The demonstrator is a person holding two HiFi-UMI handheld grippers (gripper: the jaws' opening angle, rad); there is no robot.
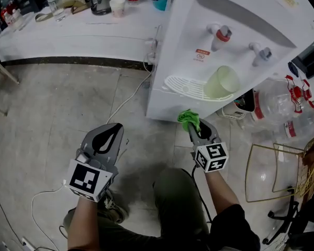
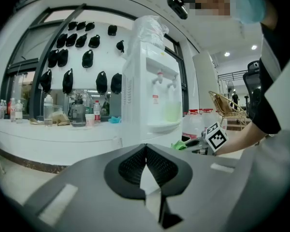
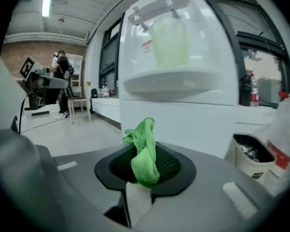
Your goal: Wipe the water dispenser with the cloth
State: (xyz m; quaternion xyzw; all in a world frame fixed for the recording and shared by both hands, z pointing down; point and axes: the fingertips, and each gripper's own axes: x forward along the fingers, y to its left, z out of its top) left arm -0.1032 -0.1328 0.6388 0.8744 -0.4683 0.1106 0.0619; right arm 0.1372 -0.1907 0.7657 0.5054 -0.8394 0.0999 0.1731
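Right gripper (image 1: 194, 129) clamped on cloth (image 1: 189, 118), bunched end left sticking out front as my wiping pad. Cloth sits near dispenser (image 1: 186, 46) base, below drip tray (image 1: 191, 88); can't confirm contact. Left gripper (image 1: 111, 132) jaws together, empty, parked low, clear of wipe path.

A cup (image 1: 221, 82) stands on the water dispenser (image 1: 199, 30) tray (image 1: 177, 83); counter (image 1: 68, 35) left, bottles (image 1: 282, 106) right, cloth (image 1: 189, 119) before it.
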